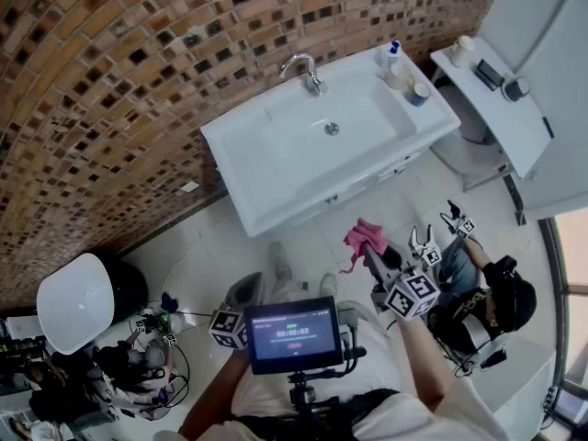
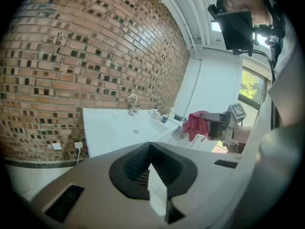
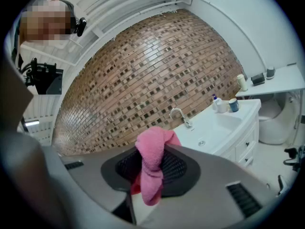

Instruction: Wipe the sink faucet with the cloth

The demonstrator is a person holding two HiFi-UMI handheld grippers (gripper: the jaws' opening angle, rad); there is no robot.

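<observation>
The right gripper sits in the lower right of the head view with its fingers closed on the pink cloth; in the right gripper view the cloth is bunched between them, a knot sticking up above the tips and a tail hanging below. The cloth is held in the air over the pale floor, in front of the white sink and well apart from the chrome faucet, which stands at the basin's back edge against the brown mosaic wall, in the upper middle of the frame. The left gripper is lower, at the bottom centre beside a small screen; its fingers meet at the tips with nothing between them. A blue-capped bottle and a cup stand on the sink's right corner.
</observation>
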